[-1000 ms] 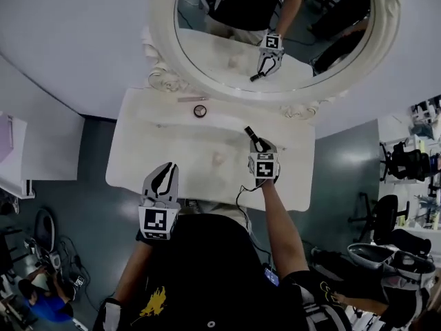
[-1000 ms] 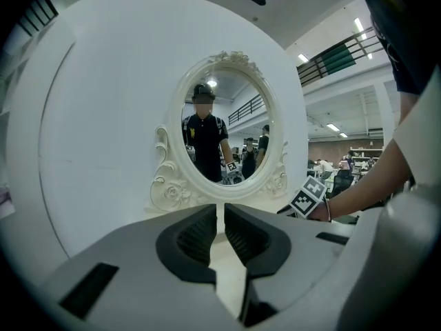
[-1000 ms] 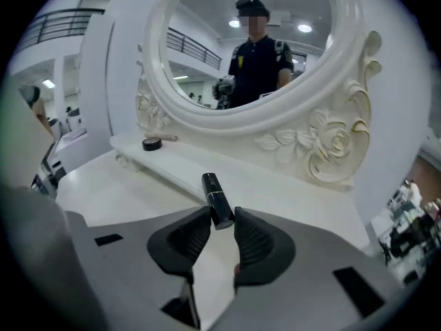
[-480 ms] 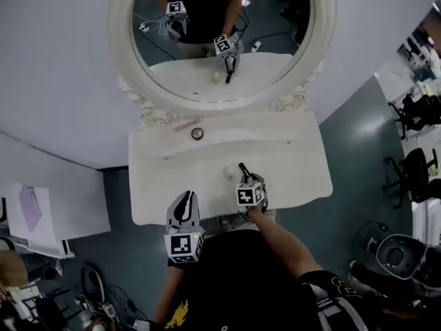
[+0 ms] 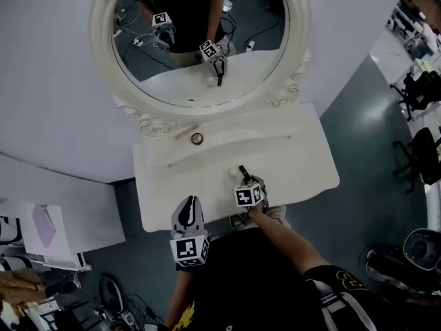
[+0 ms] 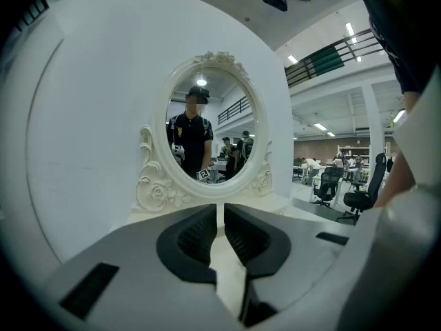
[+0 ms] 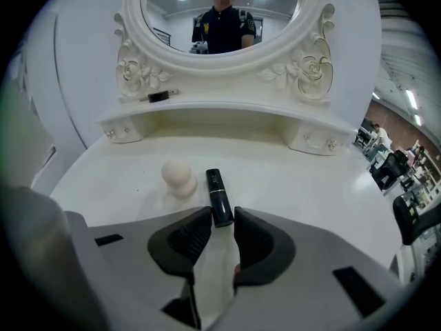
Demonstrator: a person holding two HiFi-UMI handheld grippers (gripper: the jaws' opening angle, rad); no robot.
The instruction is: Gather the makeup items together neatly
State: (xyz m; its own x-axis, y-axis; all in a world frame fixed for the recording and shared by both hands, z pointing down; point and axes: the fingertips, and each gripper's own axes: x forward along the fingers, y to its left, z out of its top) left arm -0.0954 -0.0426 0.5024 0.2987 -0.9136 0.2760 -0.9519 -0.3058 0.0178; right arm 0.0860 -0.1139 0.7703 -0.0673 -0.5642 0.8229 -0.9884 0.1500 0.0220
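My right gripper [image 7: 222,221] is shut on the near end of a black lipstick tube [image 7: 217,190], which points away from me, low over the white vanity top [image 5: 296,158]. A beige makeup sponge [image 7: 178,176] stands just left of the tube, with a small gap between them. In the head view the right gripper [image 5: 246,179] is near the table's front edge at the middle. My left gripper [image 5: 187,211] hovers at the front edge, left of the right one, and its jaws [image 6: 220,216] are shut with nothing between them.
A raised shelf at the back of the table carries a small round compact [image 5: 197,138] and a thin stick-like item [image 5: 185,131]. Behind it stands a large oval mirror [image 5: 200,40] in an ornate white frame. Office chairs [image 5: 420,150] stand on the floor to the right.
My right gripper has come down and towards me with the lipstick tube, ending beside the sponge. The left gripper has hardly shifted. The head view has swung, so the table sits differently in it.
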